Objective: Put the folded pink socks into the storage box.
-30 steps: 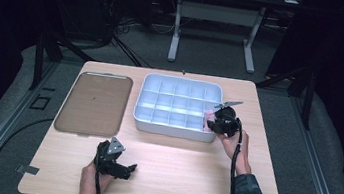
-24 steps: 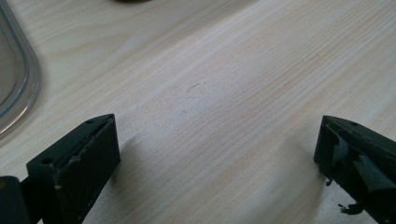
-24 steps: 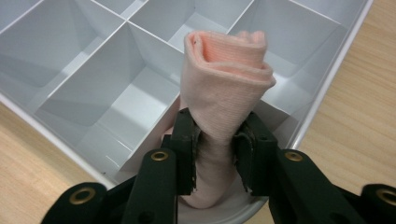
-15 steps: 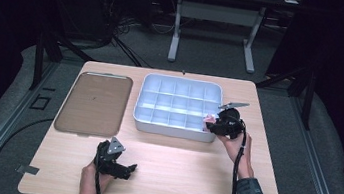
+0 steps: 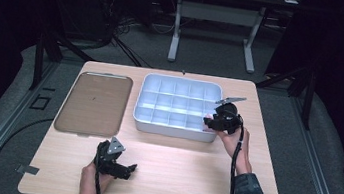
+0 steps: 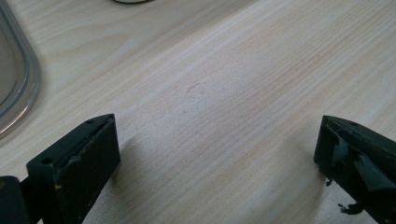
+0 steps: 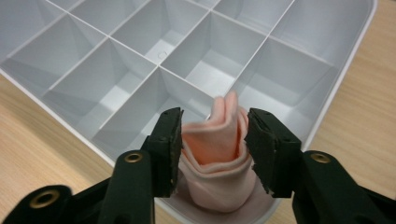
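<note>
Right gripper [image 7: 214,140] clamps a rolled pale pink cloth [image 7: 219,161], long axis upright, directly above the near right corner cell of the white divided plastic tray [image 7: 154,70], while left gripper [image 6: 217,154] rests wide open, empty, on the light wooden table [image 6: 224,84].

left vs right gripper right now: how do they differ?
The left gripper has its jaws spread wide with nothing between them; the right gripper is closed on a rolled pink cloth. The left sits low over the bare wooden table; the right is at a corner cell of the white divided bin. Both have black jaws.
</note>
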### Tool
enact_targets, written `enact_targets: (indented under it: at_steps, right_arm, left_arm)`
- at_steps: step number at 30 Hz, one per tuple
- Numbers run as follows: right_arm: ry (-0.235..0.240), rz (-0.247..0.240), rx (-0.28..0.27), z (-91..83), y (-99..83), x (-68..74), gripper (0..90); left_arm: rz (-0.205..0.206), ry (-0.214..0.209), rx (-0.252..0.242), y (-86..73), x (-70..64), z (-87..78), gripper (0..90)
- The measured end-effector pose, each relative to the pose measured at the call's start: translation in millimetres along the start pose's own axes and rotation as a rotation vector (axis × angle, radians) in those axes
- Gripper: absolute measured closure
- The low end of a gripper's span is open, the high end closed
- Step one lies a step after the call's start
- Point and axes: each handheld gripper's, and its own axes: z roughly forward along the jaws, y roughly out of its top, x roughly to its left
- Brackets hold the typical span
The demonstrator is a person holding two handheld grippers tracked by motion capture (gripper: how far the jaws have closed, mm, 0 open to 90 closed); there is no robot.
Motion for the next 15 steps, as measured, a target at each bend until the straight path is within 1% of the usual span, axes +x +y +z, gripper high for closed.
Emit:
enact_targets:
  at_steps: [3,4,5,6,10,12,13,14,15]
  right_arm:
    - [0.004,0.008,0.014,5.9,-4.1,0.2,73.5]
    - [0.010,0.014,0.021,7.4,-5.4,-0.1,76.6]
    - [0.026,0.031,0.031,8.4,-6.3,-0.4,78.5]
    - [0.027,0.036,0.032,8.8,-6.8,-1.1,79.9]
    - [0.023,0.044,0.035,7.9,-7.5,-1.7,81.2]
    - [0.031,0.043,0.039,7.4,-7.8,-2.1,80.8]
    - [0.040,0.047,0.034,7.2,-7.8,-2.2,79.6]
    - [0.034,0.046,0.035,6.3,-7.8,-2.5,77.4]
    - [0.038,0.049,0.032,5.1,-7.8,-3.0,74.2]
  left_arm:
    - [0.000,0.000,0.000,0.0,0.0,0.0,0.0]
    - [0.000,0.000,0.000,0.0,0.0,0.0,0.0]
    - [0.000,0.000,0.000,0.0,0.0,0.0,0.0]
    - [0.000,0.000,-0.001,0.0,0.0,0.0,0.0]
    - [0.000,0.000,0.000,0.0,0.0,0.0,0.0]
    - [0.000,0.000,0.000,0.0,0.0,0.0,0.0]
    - [0.000,0.000,0.000,0.0,0.0,0.0,0.0]
    - [0.000,0.000,0.000,0.0,0.0,0.0,0.0]
    - [0.000,0.000,0.000,0.0,0.0,0.0,0.0]
